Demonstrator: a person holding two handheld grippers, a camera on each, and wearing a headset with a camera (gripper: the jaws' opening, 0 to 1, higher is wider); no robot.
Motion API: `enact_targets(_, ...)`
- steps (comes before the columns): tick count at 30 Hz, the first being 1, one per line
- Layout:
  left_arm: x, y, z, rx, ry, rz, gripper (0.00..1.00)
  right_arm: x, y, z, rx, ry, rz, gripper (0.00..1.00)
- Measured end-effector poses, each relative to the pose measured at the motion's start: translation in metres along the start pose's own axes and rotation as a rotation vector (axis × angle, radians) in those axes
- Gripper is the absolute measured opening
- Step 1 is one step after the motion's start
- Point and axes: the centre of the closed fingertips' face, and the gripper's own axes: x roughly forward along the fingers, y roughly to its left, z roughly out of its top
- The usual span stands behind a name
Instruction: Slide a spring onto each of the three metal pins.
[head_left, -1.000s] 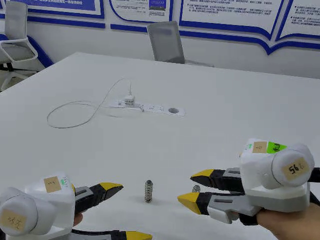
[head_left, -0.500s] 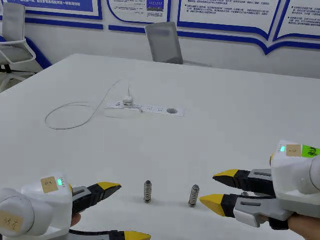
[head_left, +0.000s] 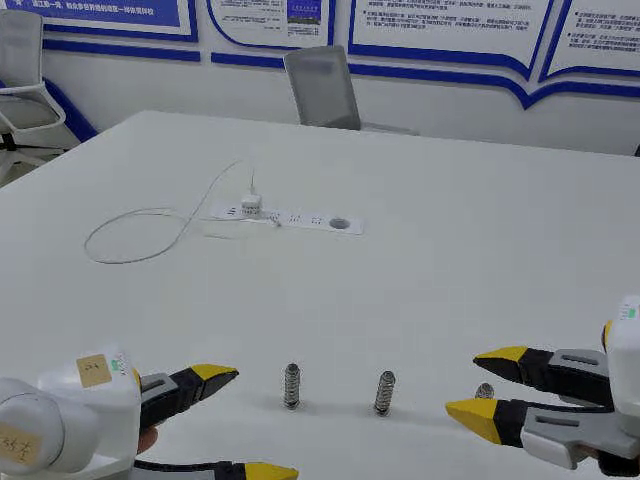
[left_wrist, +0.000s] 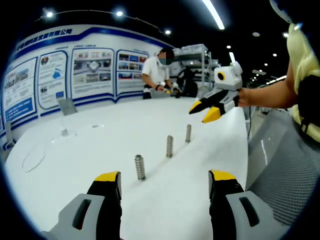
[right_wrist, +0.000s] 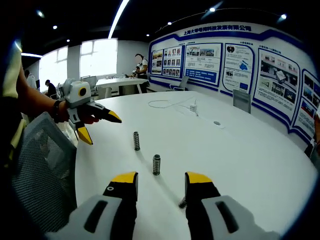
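Three short upright metal pins stand in a row near the table's front edge. The left pin (head_left: 291, 385) (left_wrist: 139, 166) (right_wrist: 136, 140) and the middle pin (head_left: 384, 392) (left_wrist: 169, 145) (right_wrist: 156, 164) each carry a coiled spring. The right pin (head_left: 485, 390) (left_wrist: 188, 133) (right_wrist: 183, 202) also looks coiled and sits just in front of my right gripper (head_left: 482, 383) (right_wrist: 162, 177) (left_wrist: 206, 109), which is open and holds nothing. My left gripper (head_left: 240, 420) (left_wrist: 165, 177) (right_wrist: 100, 128) is open and holds nothing, a short way left of the left pin.
A white power strip (head_left: 290, 215) with a looping white cable (head_left: 135, 225) lies mid-table. A grey chair (head_left: 325, 85) stands at the far edge, below blue wall posters. A person (left_wrist: 155, 75) stands far off.
My right gripper has drawn back to the right, uncovering the middle and right pins. The left gripper has hardly moved. The head camera has shifted a little.
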Motion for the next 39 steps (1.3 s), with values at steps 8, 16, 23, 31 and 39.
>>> enact_targets(8, 0.001, -0.002, -0.001, -0.005, 0.0, -0.006, 0.73, -0.016, -0.011, -0.018, 0.018, 0.0, -0.022, 0.42)
enact_targets(16, 0.002, -0.004, -0.005, -0.009, 0.005, -0.008, 0.74, -0.025, -0.015, -0.04, 0.035, 0.005, -0.032, 0.47)
enact_targets(23, 0.002, -0.003, -0.008, -0.014, 0.01, -0.008, 0.74, -0.028, -0.015, -0.053, 0.043, -0.001, -0.026, 0.53)
enact_targets(31, 0.003, -0.003, -0.013, -0.023, 0.014, -0.01, 0.75, -0.025, -0.012, -0.063, 0.048, 0.002, -0.012, 0.59)
enact_targets(39, 0.003, -0.002, -0.016, -0.029, 0.02, -0.01, 0.75, -0.023, -0.011, -0.066, 0.062, -0.002, -0.003, 0.64)
